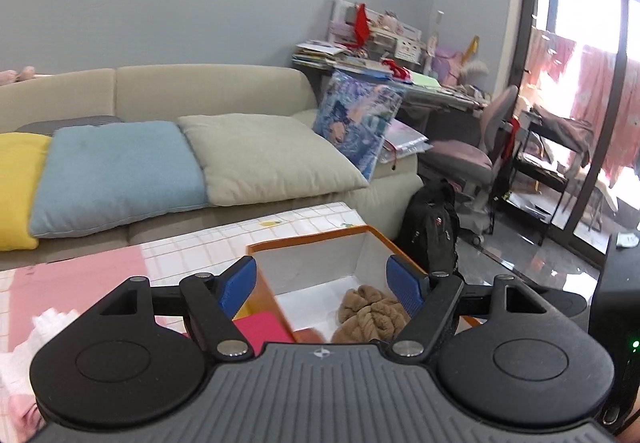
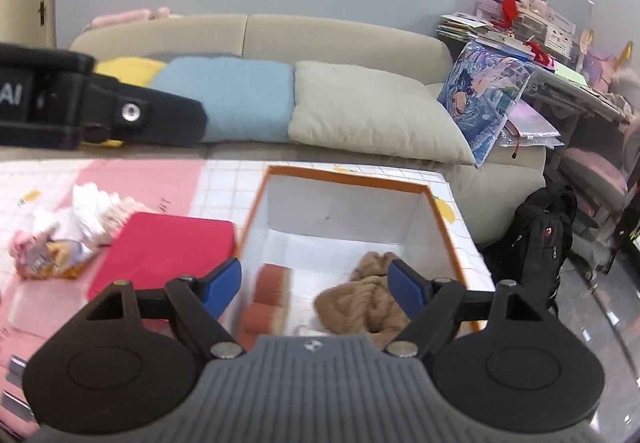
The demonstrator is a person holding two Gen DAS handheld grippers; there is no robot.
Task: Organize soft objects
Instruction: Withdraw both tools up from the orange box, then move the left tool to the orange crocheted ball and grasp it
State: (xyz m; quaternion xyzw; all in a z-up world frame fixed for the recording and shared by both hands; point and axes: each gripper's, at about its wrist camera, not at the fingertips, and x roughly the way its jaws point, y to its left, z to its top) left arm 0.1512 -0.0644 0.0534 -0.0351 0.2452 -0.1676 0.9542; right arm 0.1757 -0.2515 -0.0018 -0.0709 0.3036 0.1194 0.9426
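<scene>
An orange-rimmed white box (image 2: 348, 217) stands on the table; it also shows in the left wrist view (image 1: 320, 263). Inside lie a tan knitted soft item (image 2: 360, 303), also in the left wrist view (image 1: 372, 313), and a reddish-brown sponge-like block (image 2: 268, 299). A red flat cushion (image 2: 168, 247) lies left of the box, also in the left wrist view (image 1: 262, 327). A pile of white and pink soft items (image 2: 76, 227) sits further left. My right gripper (image 2: 316, 285) is open and empty above the box. My left gripper (image 1: 322, 285) is open and empty over the box's near edge.
The table has a pink and white checked cover (image 2: 224, 175). Behind it is a beige sofa (image 1: 208, 91) with yellow, blue and beige cushions. A black backpack (image 2: 536, 243) stands on the floor at the right, near a chair and a cluttered desk (image 1: 400, 75).
</scene>
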